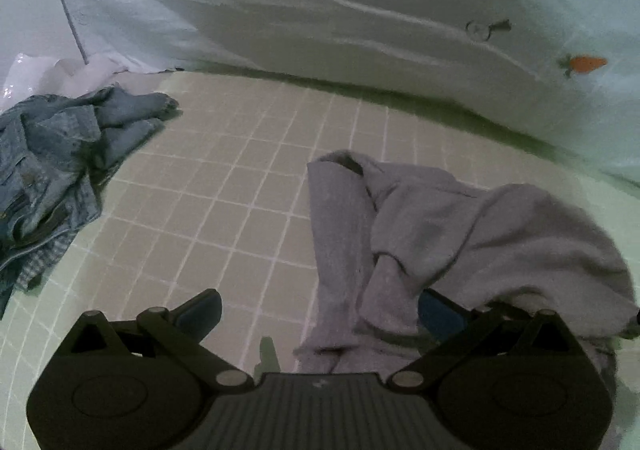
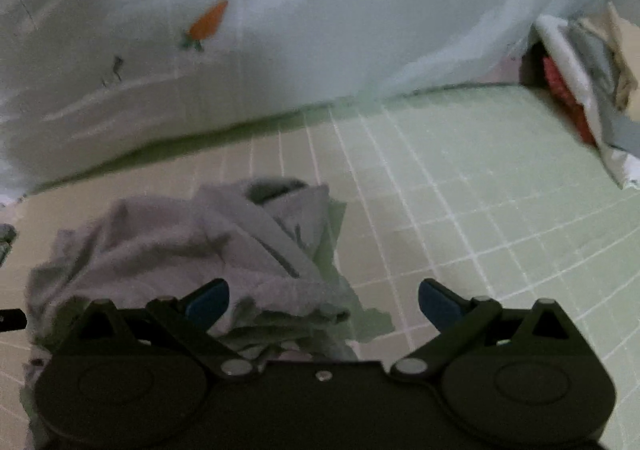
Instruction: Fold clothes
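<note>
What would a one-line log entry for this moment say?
left gripper: open | right gripper: open | grey garment: crumpled, ungrasped | denim pile: untouched

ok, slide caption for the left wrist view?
Open left tongs reach a crumpled grey garment on the gridded mat; denim pile waits aside.

— Surface? 
— Green grid-lined mat [image 1: 248,186], under both claws. 
— On it? 
— Crumpled grey garment [image 1: 460,234] touching the left claw's right finger; denim heap [image 1: 52,170] far left; pale carrot-print bedding [image 1: 360,30] ahead.
</note>
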A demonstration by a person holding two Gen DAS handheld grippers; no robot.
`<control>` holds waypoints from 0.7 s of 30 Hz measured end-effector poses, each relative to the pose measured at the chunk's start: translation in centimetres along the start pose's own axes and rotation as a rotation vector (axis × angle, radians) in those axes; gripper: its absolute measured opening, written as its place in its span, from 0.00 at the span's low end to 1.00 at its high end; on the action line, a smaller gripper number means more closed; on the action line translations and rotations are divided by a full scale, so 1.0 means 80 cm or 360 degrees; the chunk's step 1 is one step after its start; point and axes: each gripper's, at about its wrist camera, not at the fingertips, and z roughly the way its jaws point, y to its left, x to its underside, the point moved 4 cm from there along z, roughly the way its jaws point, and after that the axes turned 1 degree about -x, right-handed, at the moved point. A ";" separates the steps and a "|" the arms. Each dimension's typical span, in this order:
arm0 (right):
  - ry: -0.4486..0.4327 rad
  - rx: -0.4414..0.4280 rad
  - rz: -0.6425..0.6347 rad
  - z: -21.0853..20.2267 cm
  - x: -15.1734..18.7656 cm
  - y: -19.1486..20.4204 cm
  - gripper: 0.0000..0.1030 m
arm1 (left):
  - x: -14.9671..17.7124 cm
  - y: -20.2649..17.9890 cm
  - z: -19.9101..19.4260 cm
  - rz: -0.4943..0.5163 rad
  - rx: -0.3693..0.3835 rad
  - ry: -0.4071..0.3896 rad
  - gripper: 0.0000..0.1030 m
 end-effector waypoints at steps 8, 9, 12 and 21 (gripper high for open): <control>0.0143 0.0003 -0.0027 -0.045 0.080 -0.025 1.00 | 0.079 0.032 -0.024 0.0011 -0.0009 0.0161 1.00; 0.0171 0.0006 -0.0028 -0.049 0.093 -0.028 1.00 | 0.091 0.038 -0.026 0.0007 -0.0008 0.0188 1.00; 0.0248 0.0017 -0.0022 -0.063 0.128 -0.038 1.00 | 0.122 0.049 -0.033 -0.0003 -0.0011 0.0261 1.00; 0.0399 0.0021 -0.0020 -0.094 0.188 -0.049 1.00 | 0.195 0.059 -0.057 0.0042 -0.0020 0.0379 1.00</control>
